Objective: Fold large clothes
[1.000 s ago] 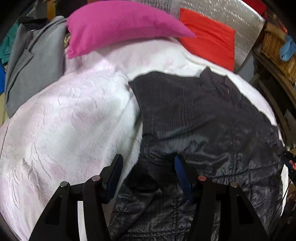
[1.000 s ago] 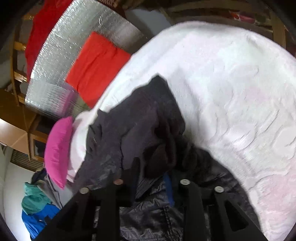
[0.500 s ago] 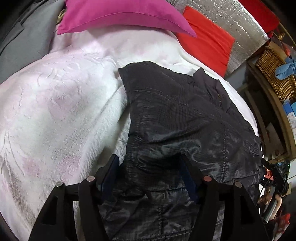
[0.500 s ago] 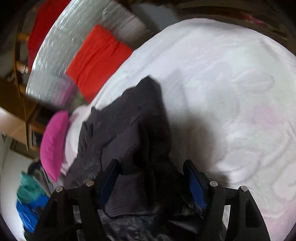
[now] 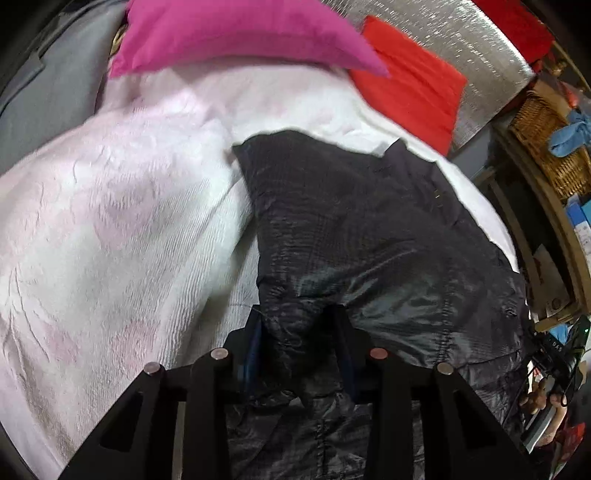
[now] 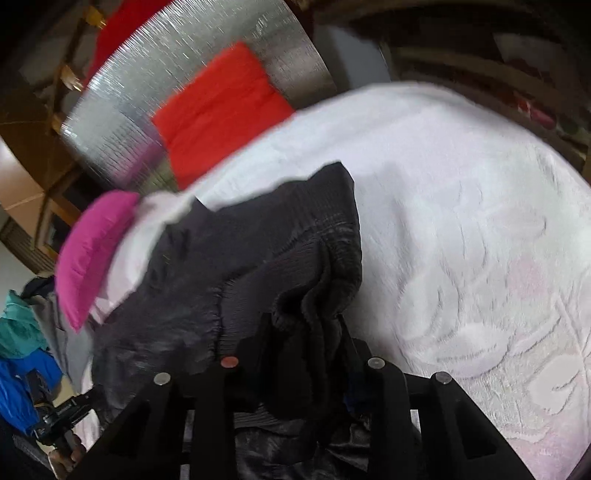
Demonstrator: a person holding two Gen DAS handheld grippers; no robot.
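Both pairs of fingers have drawn together since a moment ago: half a second back they stood wide around loose cloth, and now each pinches a bunch of the black jacket (image 5: 369,236). At the far left of the left wrist view a grey garment (image 5: 55,85) lies by the edge of the bed, whose white and pink embossed bedspread (image 5: 110,229) fills the left half of that picture. A magenta pillow (image 5: 236,33) rests at the head of the bed, with a red cushion (image 5: 410,88) to its right against a silver quilted panel (image 5: 469,40). The jacket lies spread on the right half of the bed, its shiny fabric creased, and the left hand-held gripper (image 5: 299,350) is closed on a fold at the jacket's near left edge, the cloth bulging up between the fingers. A wicker basket (image 5: 546,147) with something blue in it stands at the far right. In the right wrist view, teal and blue clothes (image 6: 18,354) sit at the lower left; the jacket (image 6: 236,258) rises in a heap at the centre, and the right hand-held gripper (image 6: 306,343) clamps a ribbed, knit-looking part of it, likely a cuff or hem, bunched thickly between the fingers, with the bare bedspread (image 6: 461,240) to the right
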